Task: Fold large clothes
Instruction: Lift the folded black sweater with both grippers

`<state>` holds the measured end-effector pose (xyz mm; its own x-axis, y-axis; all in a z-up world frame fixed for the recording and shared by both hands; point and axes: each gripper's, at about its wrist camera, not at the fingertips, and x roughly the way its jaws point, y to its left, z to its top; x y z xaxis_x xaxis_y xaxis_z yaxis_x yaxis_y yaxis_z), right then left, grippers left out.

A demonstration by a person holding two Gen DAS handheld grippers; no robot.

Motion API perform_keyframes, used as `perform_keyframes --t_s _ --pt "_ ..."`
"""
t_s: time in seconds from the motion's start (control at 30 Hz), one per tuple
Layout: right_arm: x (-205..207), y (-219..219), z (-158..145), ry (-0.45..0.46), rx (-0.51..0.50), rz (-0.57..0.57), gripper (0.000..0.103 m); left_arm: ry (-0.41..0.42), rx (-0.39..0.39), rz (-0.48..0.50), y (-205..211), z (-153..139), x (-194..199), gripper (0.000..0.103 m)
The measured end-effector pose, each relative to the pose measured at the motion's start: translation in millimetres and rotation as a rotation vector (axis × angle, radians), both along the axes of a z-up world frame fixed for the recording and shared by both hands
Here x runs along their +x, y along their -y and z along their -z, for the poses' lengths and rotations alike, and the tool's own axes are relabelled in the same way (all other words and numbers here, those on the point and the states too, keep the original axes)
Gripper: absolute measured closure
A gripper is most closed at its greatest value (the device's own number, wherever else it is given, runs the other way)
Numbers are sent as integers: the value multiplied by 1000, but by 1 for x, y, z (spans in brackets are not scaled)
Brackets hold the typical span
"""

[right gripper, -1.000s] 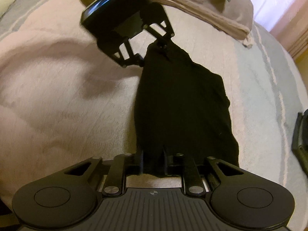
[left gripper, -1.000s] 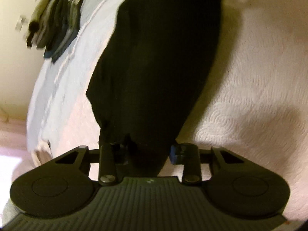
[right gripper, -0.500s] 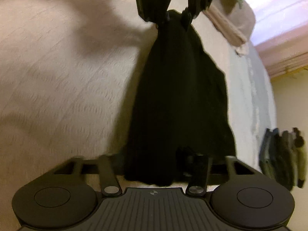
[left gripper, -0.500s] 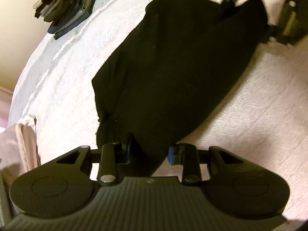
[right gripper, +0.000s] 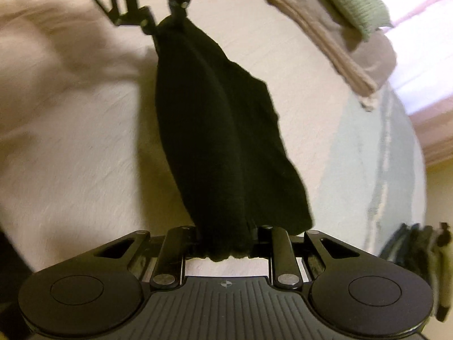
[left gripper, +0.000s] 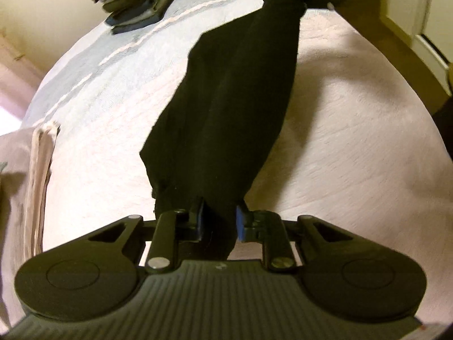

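I hold the black garment [left gripper: 226,107] stretched between my two tools, the left gripper [left gripper: 219,221] clamped on one end and the right gripper [right gripper: 226,240] clamped on the other, above the bedspread [left gripper: 339,141]. To fold neatly, I should keep even tension and lower both ends together. The cloth looks soft, matte, knit-like; the bedspread is pale and quilted.
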<state>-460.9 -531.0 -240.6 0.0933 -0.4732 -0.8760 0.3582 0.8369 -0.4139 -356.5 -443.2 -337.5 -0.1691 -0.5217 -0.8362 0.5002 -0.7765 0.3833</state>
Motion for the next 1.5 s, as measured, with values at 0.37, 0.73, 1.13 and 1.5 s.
perform_keyframes --t_s 0.37,0.73,1.13,1.5 --pt "-51 30 -12 128 73 -174 87 180 -196 -111 -35 33 -71 33" --pt "-66 57 -16 128 140 -192 86 58 71 -203 20 2 -75 73" --pt "-28 -24 -7 32 -60 -224 28 40 162 -172 37 -12 -71 74" --pt "-6 -2 56 -96 -56 -175 30 43 158 -162 31 -5 -72 74"
